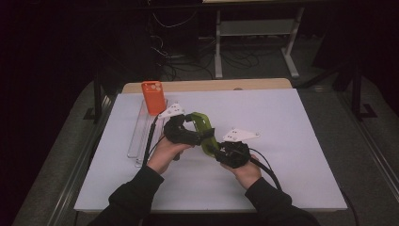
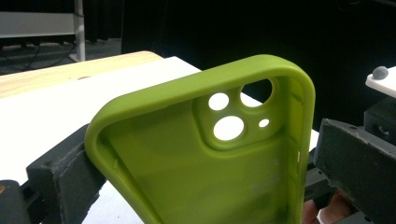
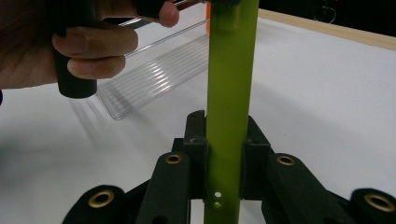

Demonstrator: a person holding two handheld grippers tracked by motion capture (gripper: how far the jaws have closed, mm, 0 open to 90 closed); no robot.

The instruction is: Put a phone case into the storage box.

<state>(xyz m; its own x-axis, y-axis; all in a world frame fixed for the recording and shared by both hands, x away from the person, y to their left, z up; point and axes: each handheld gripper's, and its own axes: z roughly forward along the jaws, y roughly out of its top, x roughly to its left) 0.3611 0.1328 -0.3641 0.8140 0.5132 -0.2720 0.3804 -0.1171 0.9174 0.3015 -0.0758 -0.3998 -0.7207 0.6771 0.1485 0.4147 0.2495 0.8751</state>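
a: where's the lime-green soft phone case (image 1: 203, 128) from your seat?

b: i log it lifted off the white table sheet (image 1: 282, 141), near the sheet's centre, held between both tools. in the high view it runs from about 11 o'clock down to 5 o'clock.

a: left gripper (image 1: 181, 127)?

b: in its own view the case (image 2: 205, 158) stands open side toward the camera, camera cut-outs at 1 o'clock. a black pad sits against each long edge, so i read the jaws as closed across the case's width.

a: right gripper (image 1: 225, 151)?

b: nearly closed. its view shows the case (image 3: 231, 93) edge-on and upright, both pads pinching the thin wall at 6 o'clock.

a: anything else?

b: an orange phone case (image 1: 153, 97) stands in a clear ribbed plastic tray (image 1: 136, 136) at 10 o'clock from the grip, well apart. the left hand (image 3: 51, 44) wraps its handle at 10 o'clock in the right gripper view.
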